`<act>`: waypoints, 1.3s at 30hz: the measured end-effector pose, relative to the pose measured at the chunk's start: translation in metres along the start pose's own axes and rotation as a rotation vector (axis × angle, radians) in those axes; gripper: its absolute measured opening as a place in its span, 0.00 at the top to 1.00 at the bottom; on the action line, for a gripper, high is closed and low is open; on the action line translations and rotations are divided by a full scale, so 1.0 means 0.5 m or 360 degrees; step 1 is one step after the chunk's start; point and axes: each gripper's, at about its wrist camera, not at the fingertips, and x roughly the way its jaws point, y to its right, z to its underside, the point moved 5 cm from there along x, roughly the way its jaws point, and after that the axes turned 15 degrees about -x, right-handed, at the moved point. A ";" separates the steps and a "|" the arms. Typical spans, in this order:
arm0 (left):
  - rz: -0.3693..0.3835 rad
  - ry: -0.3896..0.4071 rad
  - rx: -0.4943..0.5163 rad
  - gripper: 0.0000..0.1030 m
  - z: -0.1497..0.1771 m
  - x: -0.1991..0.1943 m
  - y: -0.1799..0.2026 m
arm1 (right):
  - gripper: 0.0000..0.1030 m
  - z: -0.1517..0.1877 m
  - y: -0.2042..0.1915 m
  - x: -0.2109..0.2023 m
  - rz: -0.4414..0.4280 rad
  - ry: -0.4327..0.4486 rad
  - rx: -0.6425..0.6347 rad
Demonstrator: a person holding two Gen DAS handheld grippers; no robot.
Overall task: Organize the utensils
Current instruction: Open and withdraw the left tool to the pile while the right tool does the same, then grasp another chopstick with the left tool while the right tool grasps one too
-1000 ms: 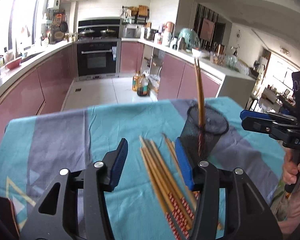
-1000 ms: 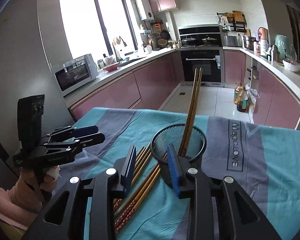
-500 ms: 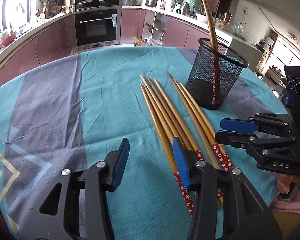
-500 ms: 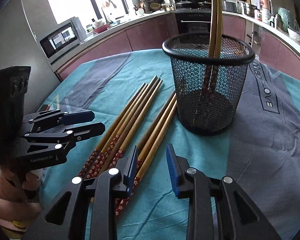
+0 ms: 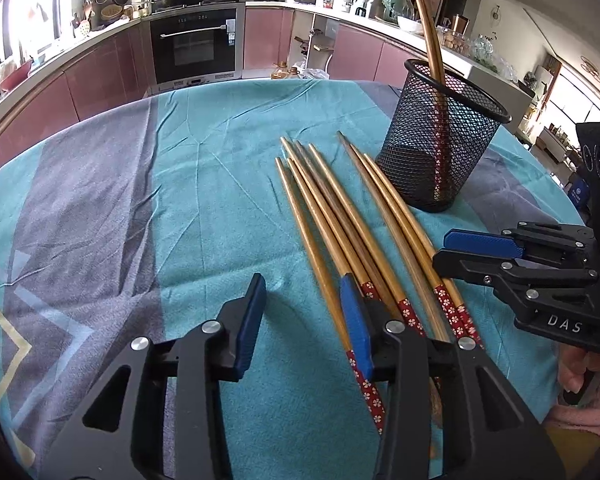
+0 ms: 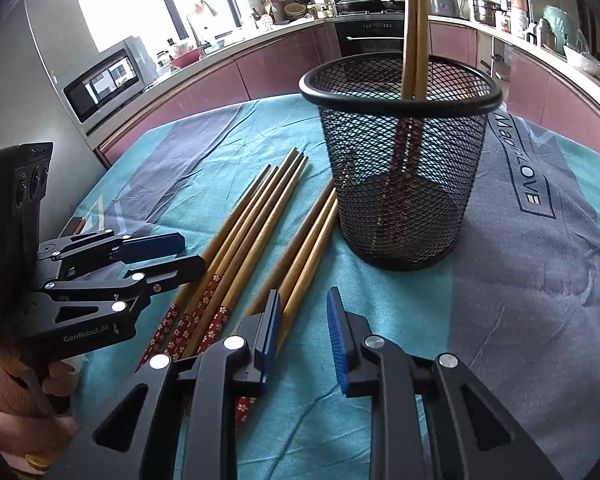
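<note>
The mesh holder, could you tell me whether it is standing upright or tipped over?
Upright. The mesh holder stands on its base on the tablecloth, rim upward, with two chopsticks standing inside.

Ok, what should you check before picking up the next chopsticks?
1. Left hand-held gripper open, holding nothing: ok.
2. Right hand-held gripper open, holding nothing: ok.
3. Loose chopsticks lying flat on the tablecloth, within view: ok.
4. Mesh holder upright with room inside; two chopsticks already stand in it: ok.
5. Left gripper centred over one chopstick: not ok, its fingers sit beside the pile.
</note>
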 end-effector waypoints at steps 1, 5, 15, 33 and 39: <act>-0.0004 -0.0001 0.0000 0.63 -0.002 0.001 0.001 | 0.80 0.001 0.002 0.001 0.0001 -0.0004 0.0006; -0.0025 -0.0004 0.0013 0.64 -0.006 0.010 0.005 | 0.82 -0.004 0.003 0.008 0.0024 -0.0012 -0.0004; -0.0032 -0.0022 -0.0006 0.80 -0.026 0.030 0.006 | 0.89 -0.024 0.004 0.032 0.0027 -0.0002 0.0010; 0.0084 0.0019 -0.0122 0.93 -0.023 -0.010 0.006 | 0.94 -0.019 0.006 -0.004 -0.0058 0.0062 0.0061; 0.0157 0.0036 -0.0129 0.93 -0.025 -0.038 0.016 | 0.94 -0.023 -0.003 -0.026 -0.0090 0.0112 0.0033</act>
